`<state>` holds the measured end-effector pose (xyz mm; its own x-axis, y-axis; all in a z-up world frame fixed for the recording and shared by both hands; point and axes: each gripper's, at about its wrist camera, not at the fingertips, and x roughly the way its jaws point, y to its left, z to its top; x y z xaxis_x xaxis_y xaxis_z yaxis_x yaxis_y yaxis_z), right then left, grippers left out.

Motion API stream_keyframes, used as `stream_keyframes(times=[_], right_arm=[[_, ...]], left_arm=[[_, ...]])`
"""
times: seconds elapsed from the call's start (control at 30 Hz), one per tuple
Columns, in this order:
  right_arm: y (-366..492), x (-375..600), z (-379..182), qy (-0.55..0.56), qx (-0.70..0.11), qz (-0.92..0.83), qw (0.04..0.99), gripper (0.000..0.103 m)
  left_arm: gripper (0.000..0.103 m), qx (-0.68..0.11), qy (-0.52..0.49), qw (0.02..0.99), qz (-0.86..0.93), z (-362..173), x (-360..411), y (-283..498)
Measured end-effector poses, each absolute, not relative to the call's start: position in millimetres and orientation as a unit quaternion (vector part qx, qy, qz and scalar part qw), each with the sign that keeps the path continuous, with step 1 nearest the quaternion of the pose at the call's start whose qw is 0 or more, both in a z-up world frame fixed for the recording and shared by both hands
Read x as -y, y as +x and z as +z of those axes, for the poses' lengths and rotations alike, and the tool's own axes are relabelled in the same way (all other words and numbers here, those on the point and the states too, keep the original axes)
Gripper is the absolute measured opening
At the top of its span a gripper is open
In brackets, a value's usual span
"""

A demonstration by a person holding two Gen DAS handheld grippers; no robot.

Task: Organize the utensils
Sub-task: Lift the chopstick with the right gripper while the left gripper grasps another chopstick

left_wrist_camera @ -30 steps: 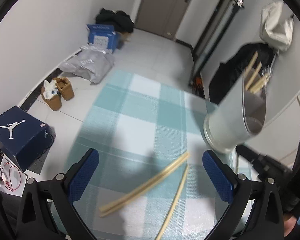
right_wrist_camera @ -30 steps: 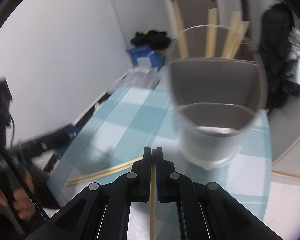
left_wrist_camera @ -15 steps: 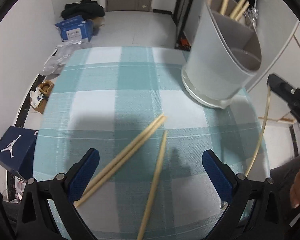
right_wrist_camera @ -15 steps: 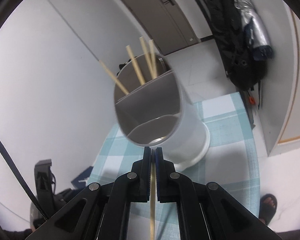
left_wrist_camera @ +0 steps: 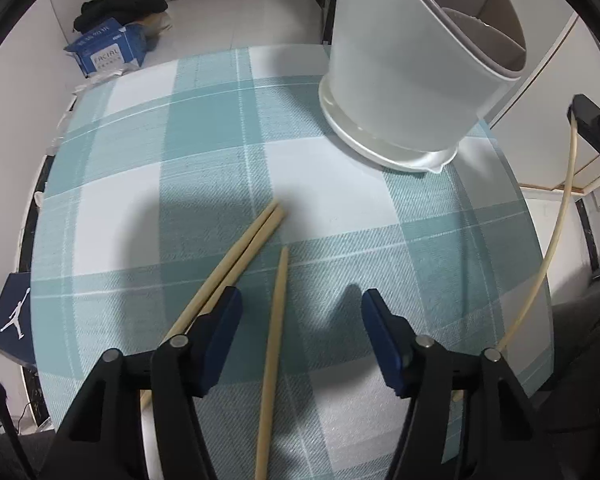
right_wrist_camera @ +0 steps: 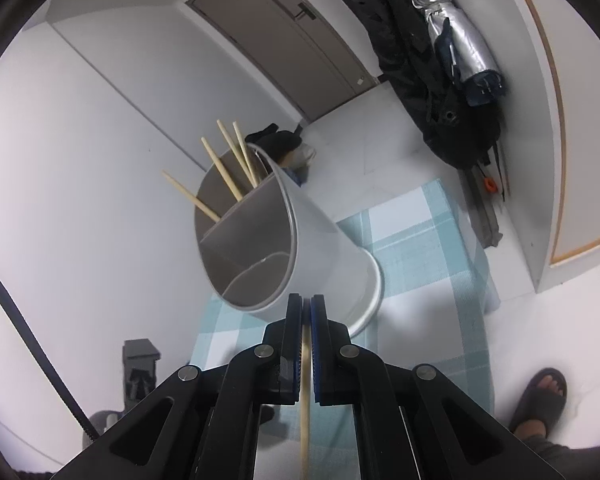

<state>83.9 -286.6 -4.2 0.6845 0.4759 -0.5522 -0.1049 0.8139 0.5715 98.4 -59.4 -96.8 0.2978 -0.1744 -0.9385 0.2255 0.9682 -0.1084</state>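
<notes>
On the checked desk [left_wrist_camera: 204,128] my left tongs [left_wrist_camera: 302,316] are closing around a single chopstick [left_wrist_camera: 274,344], pads not yet touching; it may roll. Right tongs [right_wrist_camera: 306,312] pinch a chopstick [right_wrist_camera: 305,412] beside the holder [right_wrist_camera: 300,248]; misaiming risks tipping it.

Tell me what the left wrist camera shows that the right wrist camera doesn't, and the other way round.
Only the left wrist view shows three loose chopsticks lying on the checked tablecloth, with the left claw closing around the single one, pads not yet touching.

Only the right wrist view shows four chopsticks standing in the holder's back compartment, and a sandaled foot.

Both show the grey utensil holder and the right claw shut on a chopstick.
</notes>
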Motion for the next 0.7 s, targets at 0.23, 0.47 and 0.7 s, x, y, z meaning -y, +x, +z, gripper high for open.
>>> stream_keyframes(times=[0.23,0.47,0.7], right_arm=[[86,295,-7,0.273,-0.365,0.159,0.876,0.003],[85,295,-6,0.266,-0.363,0.157,0.879,0.003],[83,287,-2,0.247,-0.362,0.156,0.885,0.003]], left_arm=[[0.026,-0.592,0.035,0.793,-0.143,-94,73,109],[0.004,-0.589,0.066,0.794,-0.133,-95,82,107],[0.001,-0.573,0.071,0.805,-0.133,-87,86,108]])
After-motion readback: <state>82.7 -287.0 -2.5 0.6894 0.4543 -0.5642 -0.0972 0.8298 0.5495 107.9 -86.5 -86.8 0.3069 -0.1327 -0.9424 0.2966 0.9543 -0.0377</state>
